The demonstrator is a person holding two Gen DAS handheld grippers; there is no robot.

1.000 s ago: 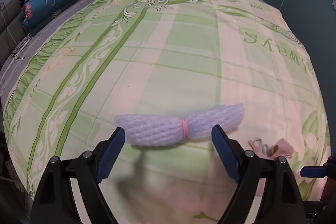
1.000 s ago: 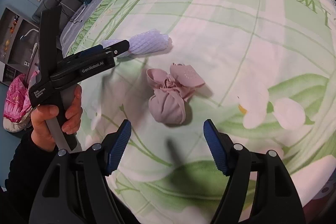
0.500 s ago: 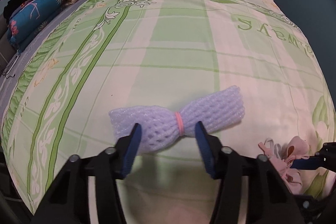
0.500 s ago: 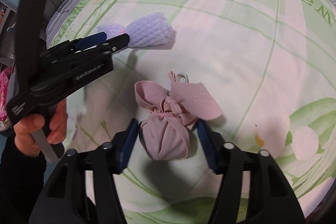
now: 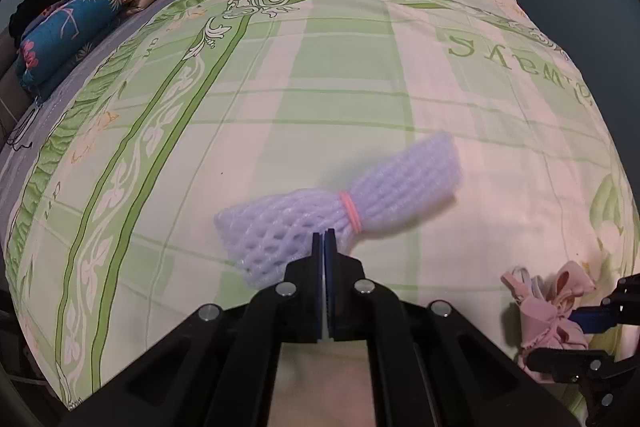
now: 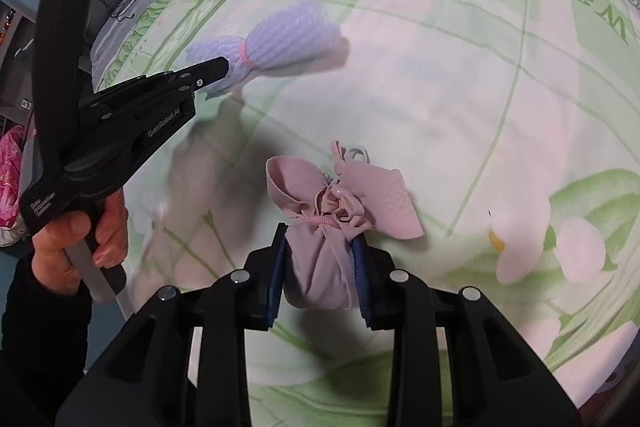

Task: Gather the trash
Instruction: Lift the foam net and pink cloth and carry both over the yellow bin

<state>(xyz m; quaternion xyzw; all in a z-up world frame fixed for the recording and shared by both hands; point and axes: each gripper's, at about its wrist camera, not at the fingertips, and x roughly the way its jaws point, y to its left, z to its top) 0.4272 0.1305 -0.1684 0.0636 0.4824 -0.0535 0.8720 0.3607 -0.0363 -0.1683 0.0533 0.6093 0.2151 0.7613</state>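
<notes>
A pale lilac foam net bundle (image 5: 340,203), tied in the middle with a pink band, is pinched at its near edge by my left gripper (image 5: 324,239), which is shut on it and holds it tilted just above the green bedspread. It also shows in the right wrist view (image 6: 280,43) with the left gripper (image 6: 218,69) on it. My right gripper (image 6: 320,267) is shut on a knotted pink cloth bundle (image 6: 320,227) that rests on the bed. The pink bundle also shows at the left wrist view's lower right (image 5: 552,311).
The green patterned bedspread (image 5: 320,67) covers the whole bed. Folded blue and beige bedding (image 5: 68,27) lies at the far left corner. A pink bag (image 6: 10,163) shows beyond the bed's left edge. Blue walls stand behind the bed.
Both grippers went from open to shut: the left closed on the foam net and lifted it, tilting it; the right moved forward and closed on the pink cloth bundle.
</notes>
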